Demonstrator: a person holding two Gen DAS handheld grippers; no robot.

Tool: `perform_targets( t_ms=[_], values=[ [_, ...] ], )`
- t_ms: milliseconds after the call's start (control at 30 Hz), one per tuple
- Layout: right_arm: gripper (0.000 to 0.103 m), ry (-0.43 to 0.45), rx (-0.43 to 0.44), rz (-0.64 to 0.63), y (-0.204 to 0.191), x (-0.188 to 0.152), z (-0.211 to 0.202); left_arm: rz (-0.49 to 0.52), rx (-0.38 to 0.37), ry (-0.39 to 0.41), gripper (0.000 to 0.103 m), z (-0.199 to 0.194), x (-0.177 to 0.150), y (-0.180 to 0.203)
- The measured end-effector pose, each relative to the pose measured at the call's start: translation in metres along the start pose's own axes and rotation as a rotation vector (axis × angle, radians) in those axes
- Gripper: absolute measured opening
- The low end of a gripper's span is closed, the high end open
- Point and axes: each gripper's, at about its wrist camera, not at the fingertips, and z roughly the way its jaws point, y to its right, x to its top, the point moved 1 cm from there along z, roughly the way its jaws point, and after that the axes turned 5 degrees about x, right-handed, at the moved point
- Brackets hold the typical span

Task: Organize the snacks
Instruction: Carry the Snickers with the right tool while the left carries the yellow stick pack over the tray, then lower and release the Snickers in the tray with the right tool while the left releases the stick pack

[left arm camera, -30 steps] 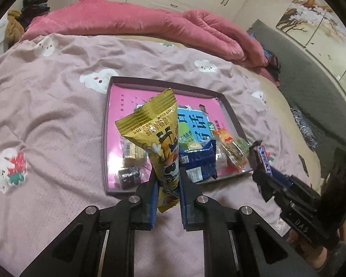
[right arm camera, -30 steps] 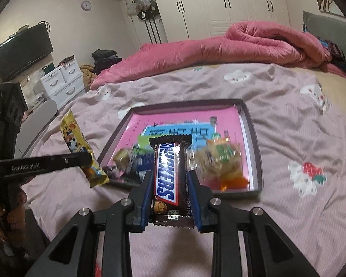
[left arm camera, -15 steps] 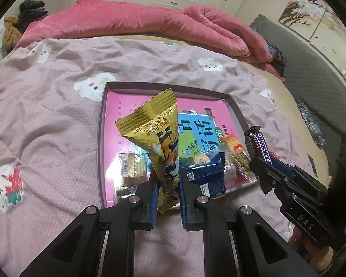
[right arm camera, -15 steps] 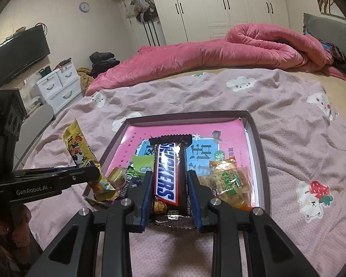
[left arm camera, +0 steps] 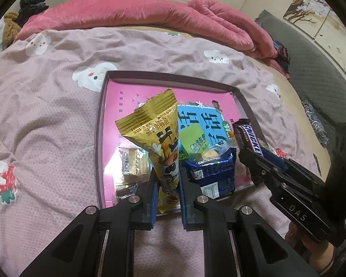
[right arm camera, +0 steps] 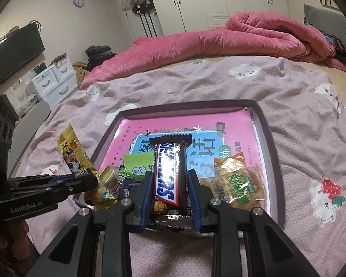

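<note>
1. Tray (left arm camera: 99, 138): a shallow dark-rimmed tray with a pink and blue printed floor, laid flat on the bedspread (left arm camera: 46, 127) and taken as the landmark for every entry. It is judged to be the collecting place for the snacks.

2. Left gripper (left arm camera: 167, 180): held over the near edge of the tray, pointed steeply down. The jaws are closed tight on the lower part of the yellow snack packet (left arm camera: 159, 138), which stands nearly upright above the tray's near left part. The low grip is judged to leave the packet's length free to be laid down inside.

3. Tray contents, near left corner: small clear-wrapped sweets (left arm camera: 131, 161), lying flat on the tray floor.

4. Tray contents, near middle: a green packet (left arm camera: 193, 138) and a blue biscuit packet (left arm camera: 214, 173), the blue one nearer the front rim. Whether they overlap cannot be told.

5. Tray contents, near right: an orange-and-clear packet (right arm camera: 240, 180), flat beside the right rim.

6. Right gripper (right arm camera: 169, 191): held above the tray's near edge, to the right of the left gripper. The jaws are narrowly parted and pressed on the sides of the Snickers bar (right arm camera: 170, 168), gripped near its lower end, its far end raised over the tray's middle. The bar is not yet set down.

7. Far half of the tray: bare printed floor, judged to offer room for both held items.
</note>
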Motion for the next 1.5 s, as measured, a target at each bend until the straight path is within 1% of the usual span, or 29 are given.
perform_targets(
  t_ms=[467,800,1167,1367,1500],
  values=[
    [0.030,-0.004,-0.014,0.032,0.008,0.000,0.009,0.005,-0.004,-0.030,0.016,0.010,-0.003,0.001],
    [0.031,0.017,-0.016,0.052,0.011,0.000,0.006,0.005,-0.004,-0.043,0.016,0.014,-0.004,0.002],
    [0.031,0.027,-0.015,0.029,0.004,-0.001,-0.004,0.007,-0.001,-0.043,0.016,0.015,-0.005,0.002],
    [0.034,0.026,-0.013,0.025,0.002,-0.002,-0.007,0.009,-0.003,-0.042,0.018,0.015,-0.004,0.004],
    [0.035,0.025,-0.012,0.027,0.002,-0.003,-0.007,0.007,-0.011,-0.039,0.022,0.014,-0.003,0.004]
  ],
)
